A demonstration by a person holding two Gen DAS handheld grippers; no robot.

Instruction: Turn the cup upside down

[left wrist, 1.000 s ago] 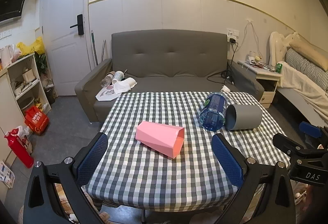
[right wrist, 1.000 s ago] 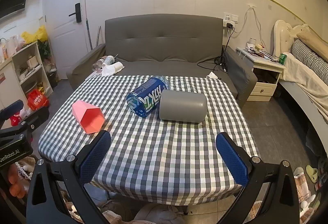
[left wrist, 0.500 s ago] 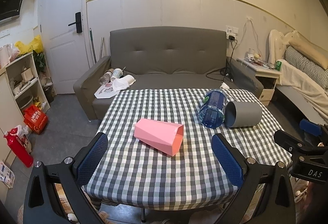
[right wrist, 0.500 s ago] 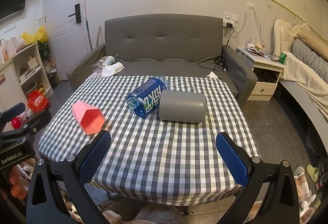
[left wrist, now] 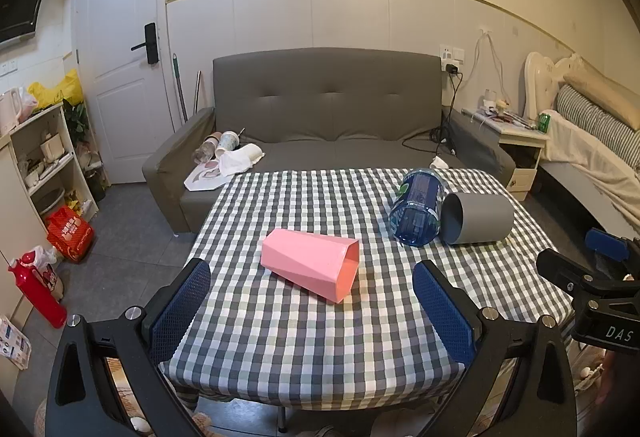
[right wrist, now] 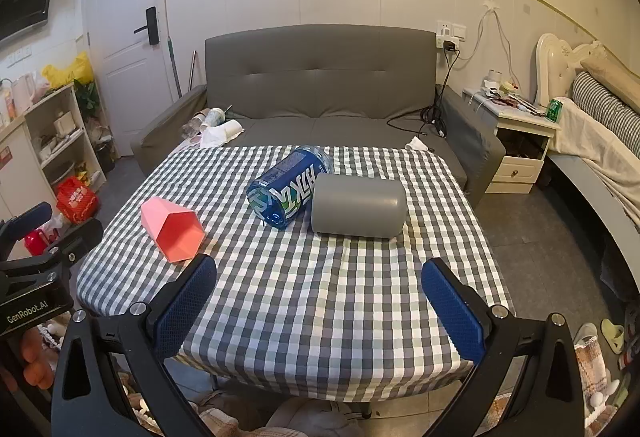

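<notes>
- Pink cup [left wrist: 312,263]: faceted, lying on its side at centre frame of the left wrist view, open mouth turned toward lower right; in the right wrist view [right wrist: 173,234] at left of centre, mouth toward the lens. Resting on the cloth, untouched.
- Blue cup [left wrist: 417,212]: translucent, printed, lying on its side right of centre, mouth toward the lens; in the right wrist view [right wrist: 289,191] at centre, white lettering showing.
- Grey cup [left wrist: 476,218]: plain cylinder on its side, just beside the blue cup and seemingly touching it, mouth facing left; in the right wrist view [right wrist: 358,205] right of the blue cup.
- Table [left wrist: 304,349]: covered in grey-and-white check cloth, filling the lower middle of both views.
- Left gripper [left wrist: 312,301]: tongs wide apart, blue pads at lower left and lower right, holding nothing, short of the pink cup; also at the left edge of the right wrist view [right wrist: 44,233].
- Right gripper [right wrist: 320,297]: tongs wide apart, empty, over the near table edge; seen at the right edge of the left wrist view [left wrist: 588,269].
- Grey sofa [left wrist: 328,109]: behind the table, upper middle; white cloth and bottles on its left seat.
- White door [left wrist: 116,77]: upper left.
- Bedside cabinet [right wrist: 520,145]: right, beside the bed.
</notes>
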